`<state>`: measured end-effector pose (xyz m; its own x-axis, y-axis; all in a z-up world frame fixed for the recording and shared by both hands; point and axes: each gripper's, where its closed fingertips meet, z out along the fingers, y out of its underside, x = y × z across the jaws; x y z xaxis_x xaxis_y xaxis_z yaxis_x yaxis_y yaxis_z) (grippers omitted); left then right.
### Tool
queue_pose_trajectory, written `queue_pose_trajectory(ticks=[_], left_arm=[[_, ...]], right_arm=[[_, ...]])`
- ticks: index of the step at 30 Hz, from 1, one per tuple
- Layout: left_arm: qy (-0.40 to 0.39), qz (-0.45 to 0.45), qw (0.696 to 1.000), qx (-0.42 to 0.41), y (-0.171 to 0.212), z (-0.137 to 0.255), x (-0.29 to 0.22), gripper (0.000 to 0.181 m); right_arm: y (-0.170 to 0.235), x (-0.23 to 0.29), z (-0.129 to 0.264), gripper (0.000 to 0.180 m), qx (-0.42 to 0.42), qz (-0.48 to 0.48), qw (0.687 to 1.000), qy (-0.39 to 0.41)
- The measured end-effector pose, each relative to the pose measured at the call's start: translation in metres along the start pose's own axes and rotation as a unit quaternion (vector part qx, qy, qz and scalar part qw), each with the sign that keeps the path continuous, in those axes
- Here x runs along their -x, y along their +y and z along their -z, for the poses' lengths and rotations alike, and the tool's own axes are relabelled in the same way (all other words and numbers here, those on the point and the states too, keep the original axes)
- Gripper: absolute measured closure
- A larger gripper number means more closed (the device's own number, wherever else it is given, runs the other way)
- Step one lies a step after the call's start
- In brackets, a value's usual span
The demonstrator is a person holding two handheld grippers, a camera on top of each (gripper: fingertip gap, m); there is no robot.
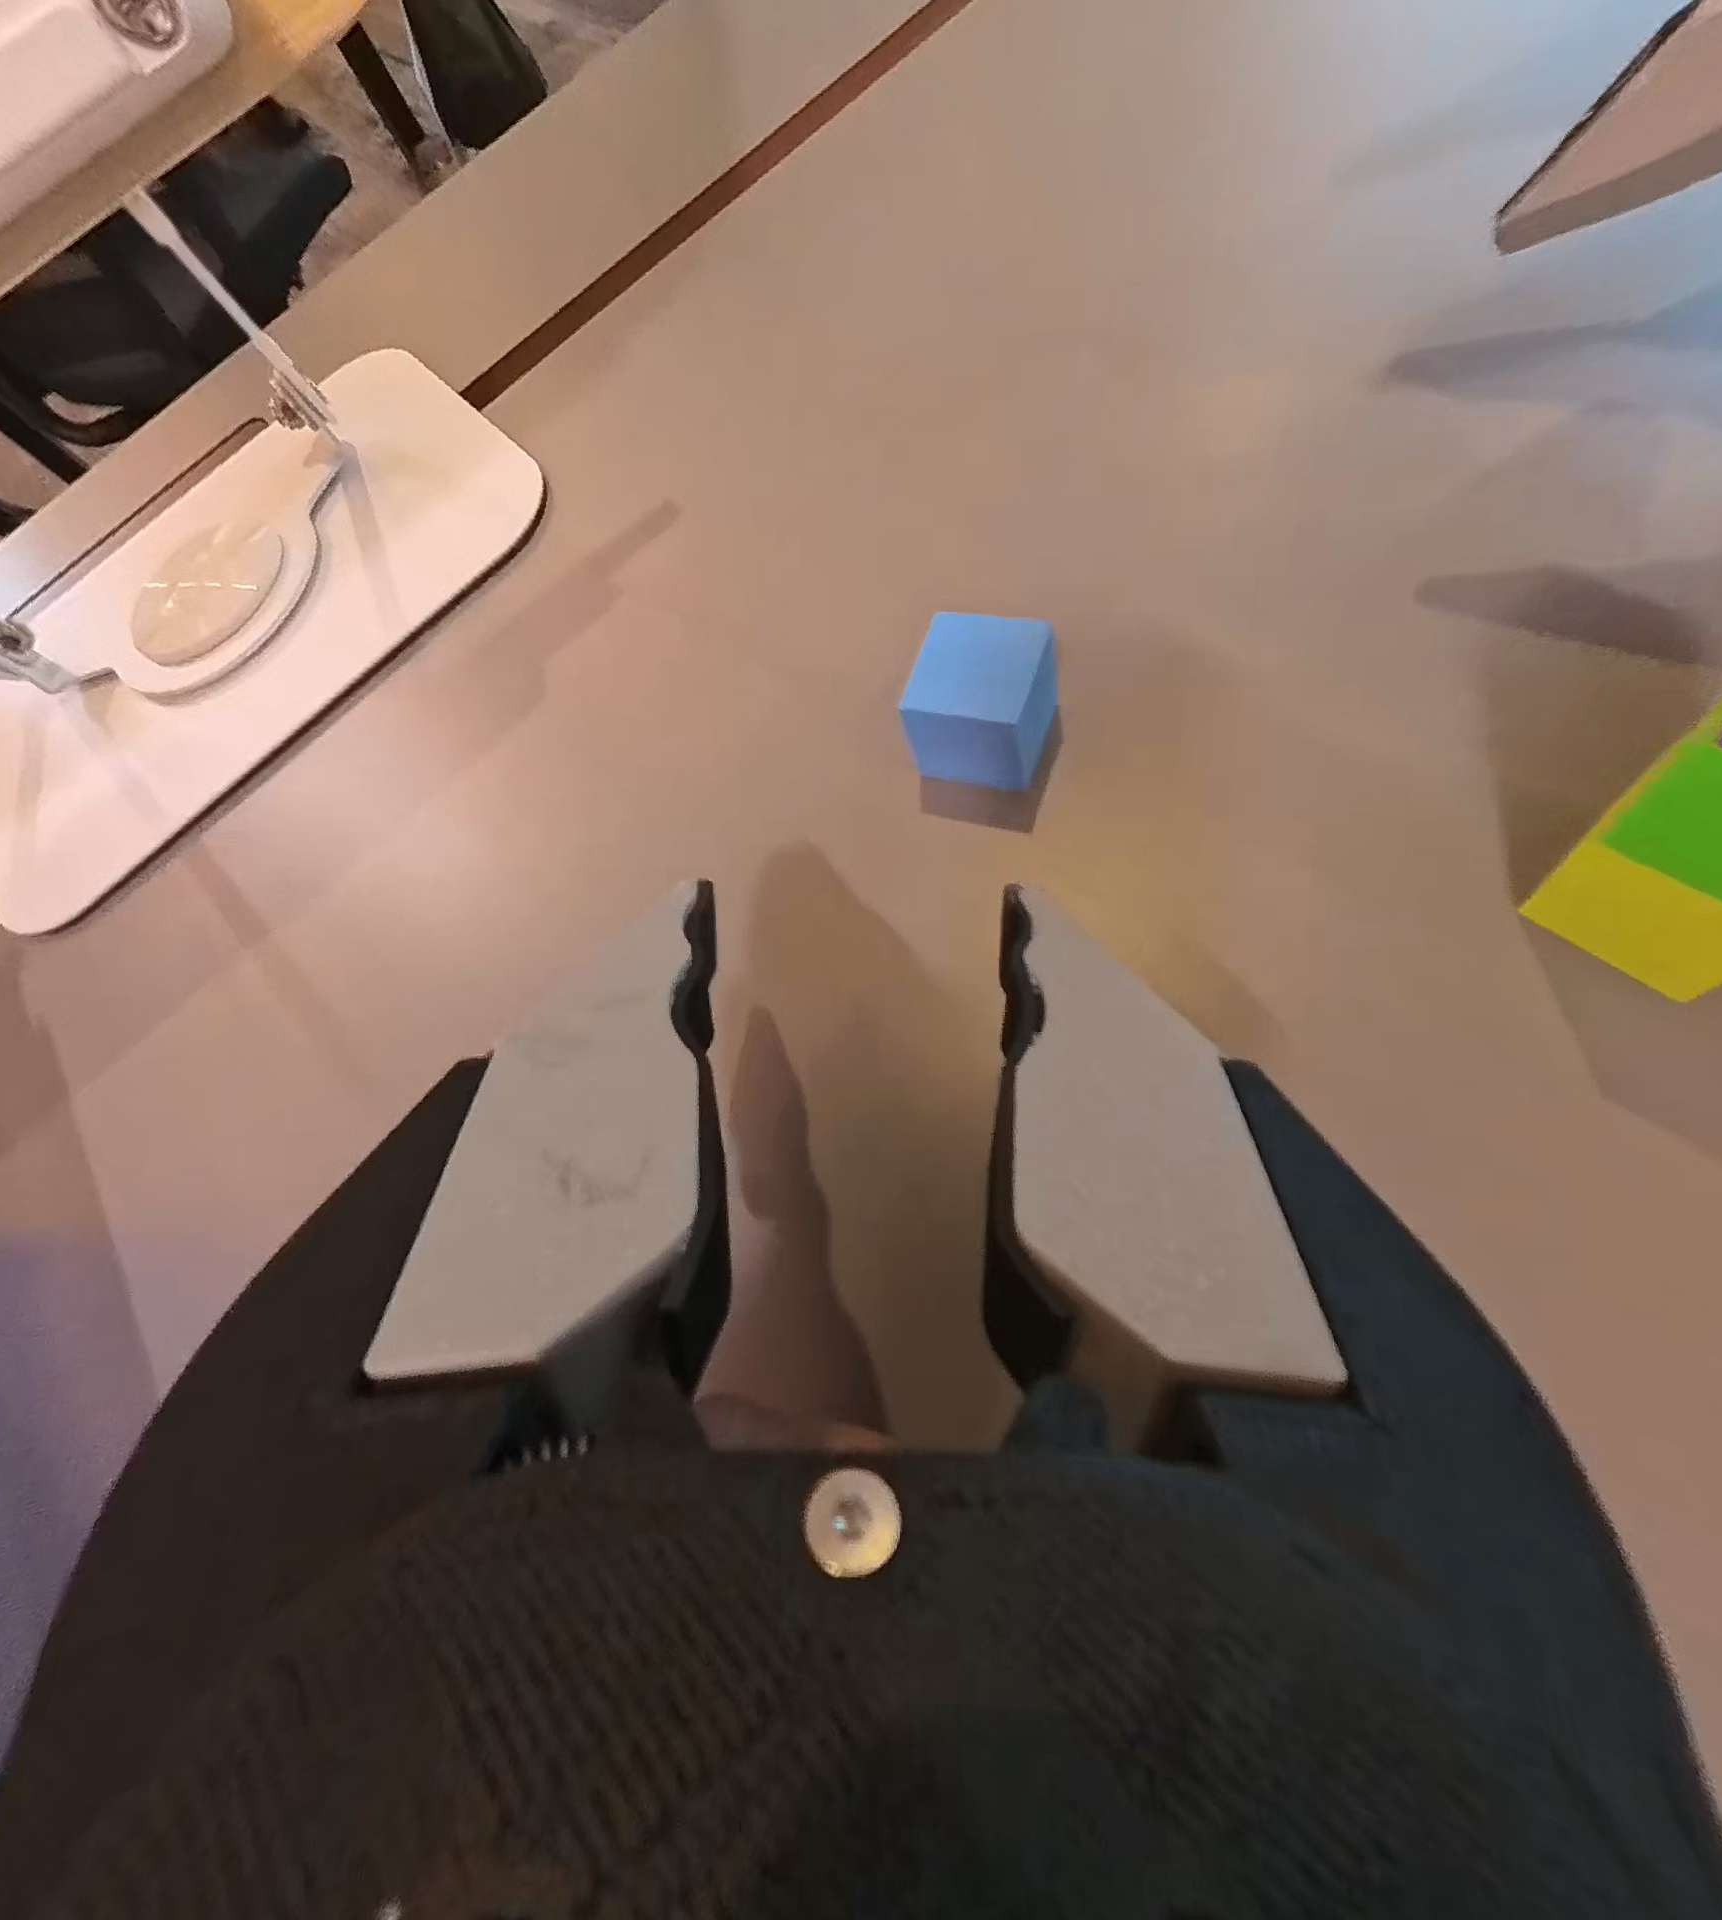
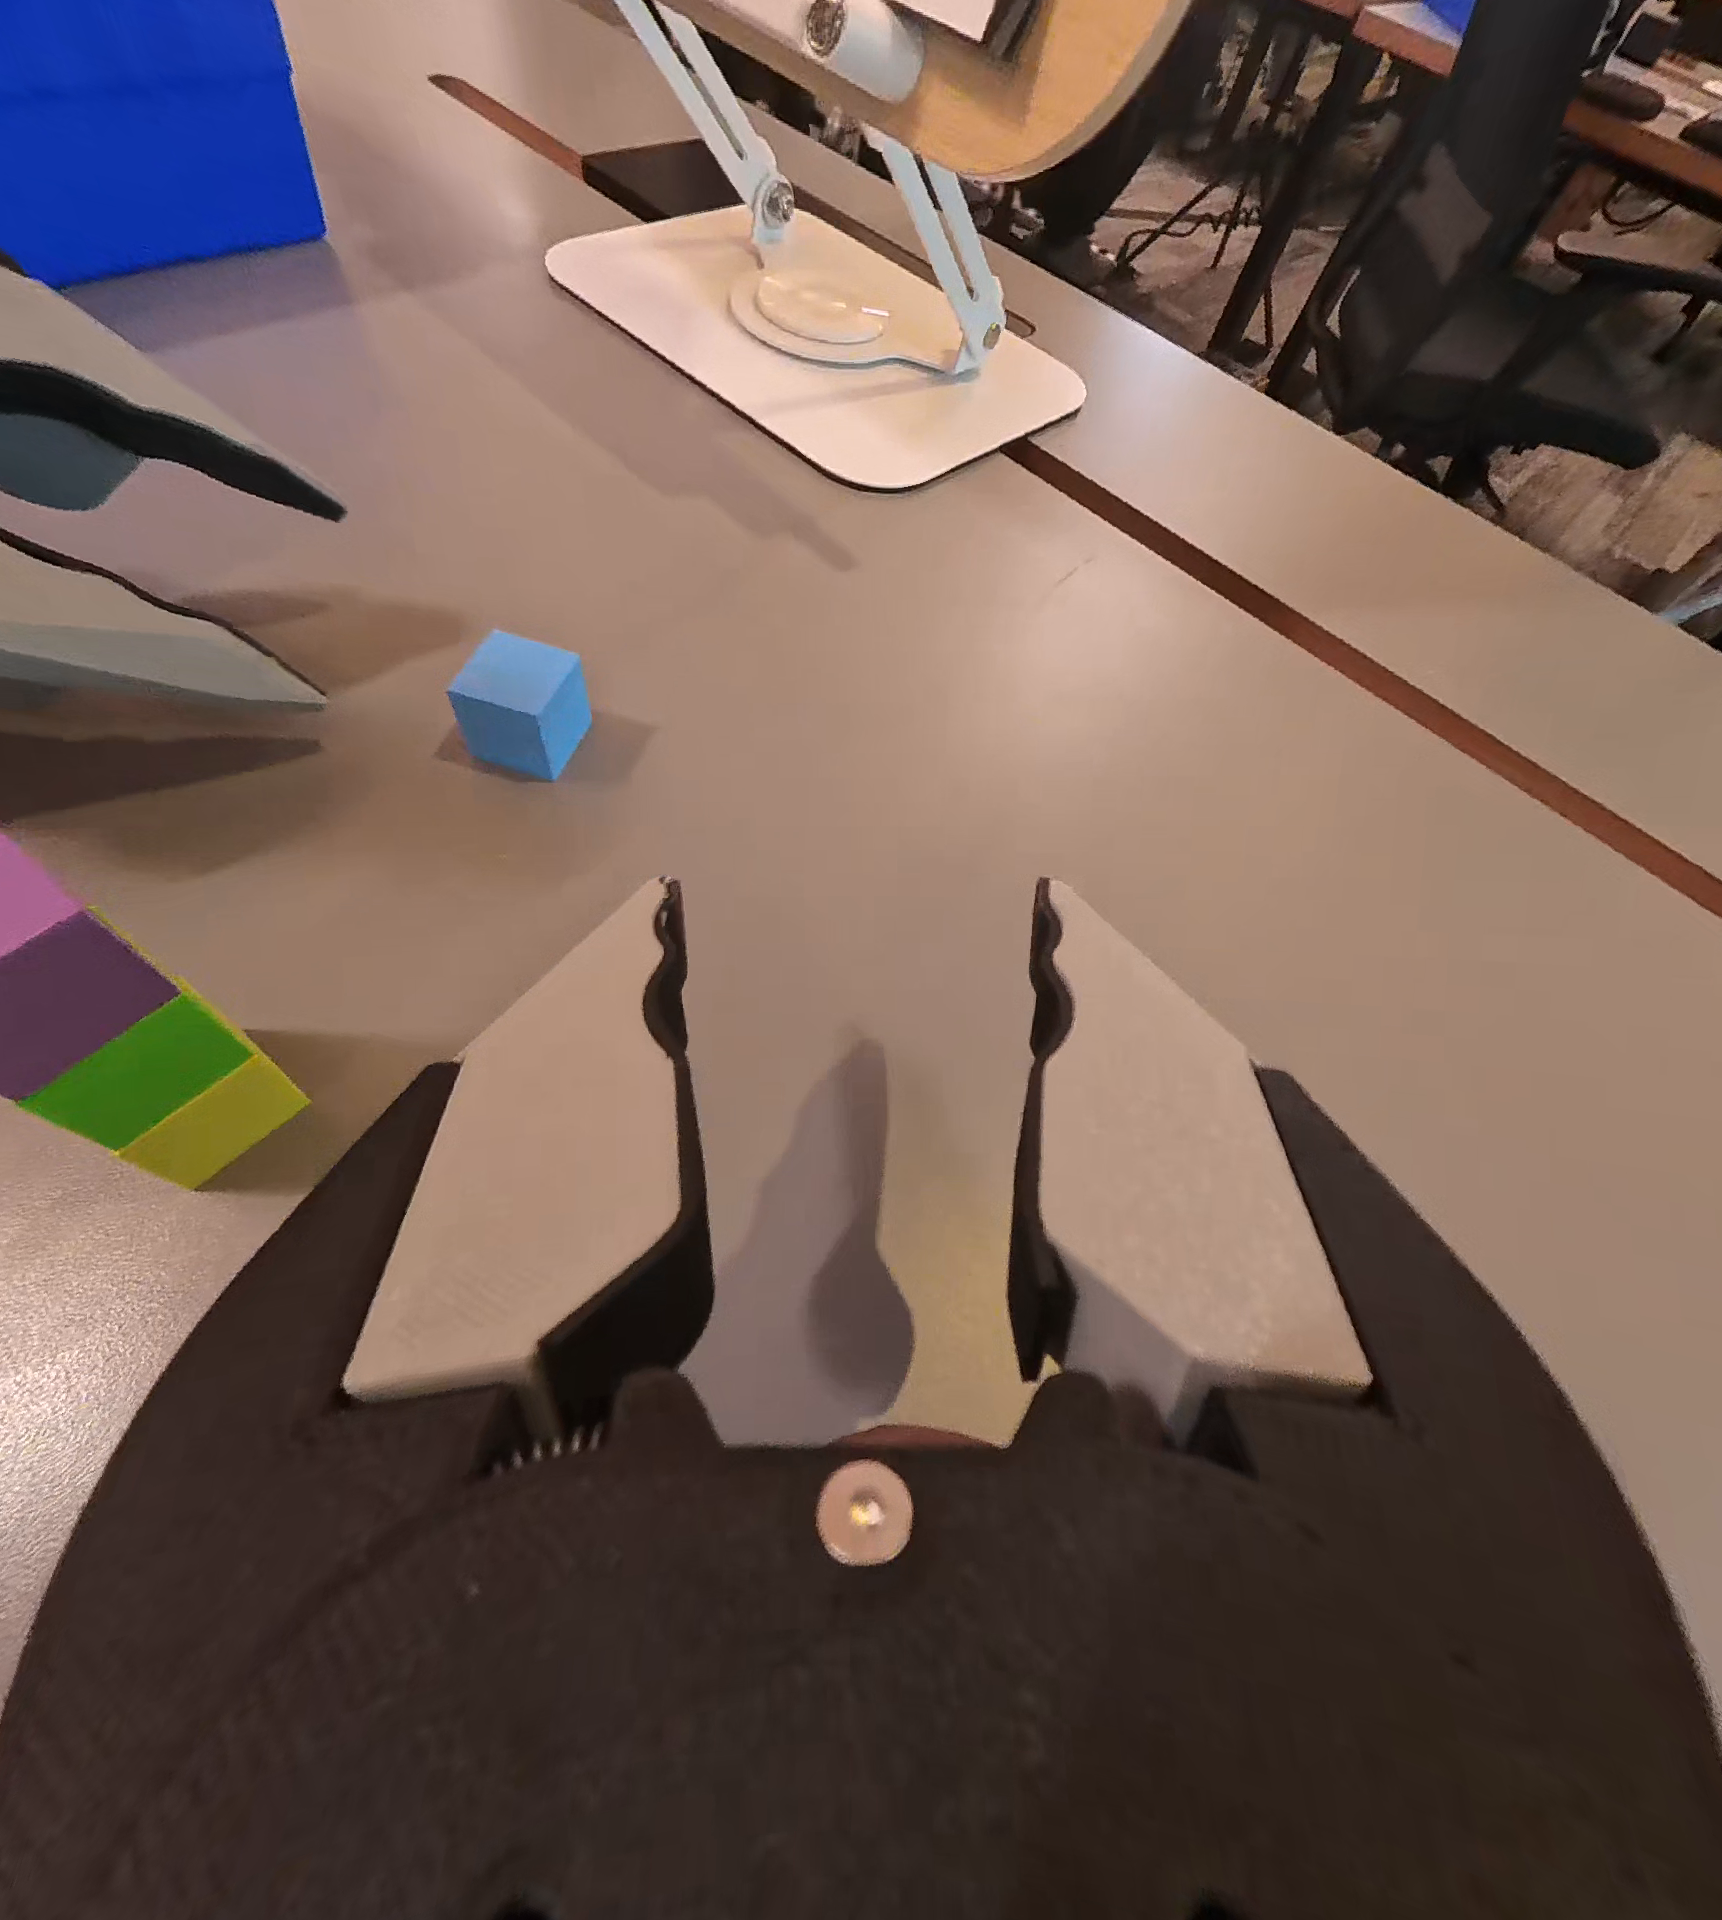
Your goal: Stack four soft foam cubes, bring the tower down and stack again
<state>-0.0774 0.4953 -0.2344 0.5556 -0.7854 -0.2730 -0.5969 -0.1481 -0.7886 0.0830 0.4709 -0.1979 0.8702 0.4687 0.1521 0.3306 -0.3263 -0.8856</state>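
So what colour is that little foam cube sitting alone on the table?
Light blue. The lone foam cube shows best in the right wrist view.

table [image 2: 940, 727]: grey | on it: blue cube [image 2: 521, 703], yellow cube [image 2: 213, 1127], white stand base [image 2: 836, 343]
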Motion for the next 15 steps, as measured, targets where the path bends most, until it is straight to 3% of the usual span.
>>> queue_pose_trajectory(ticks=[7,15], left_arm=[[0.007,-0.034,0.999,0.028,-0.002,-0.020,-0.004,0.123],[0.113,-0.035,0.993,0.021,-0.013,-0.038,-0.019,0.131]], right_arm=[[0.006,-0.002,-0.003,0.117,0.010,-0.009,1.000,-0.003],[0.013,0.000,-0.007,0.118,0.025,-0.005,1.000,-0.006]])
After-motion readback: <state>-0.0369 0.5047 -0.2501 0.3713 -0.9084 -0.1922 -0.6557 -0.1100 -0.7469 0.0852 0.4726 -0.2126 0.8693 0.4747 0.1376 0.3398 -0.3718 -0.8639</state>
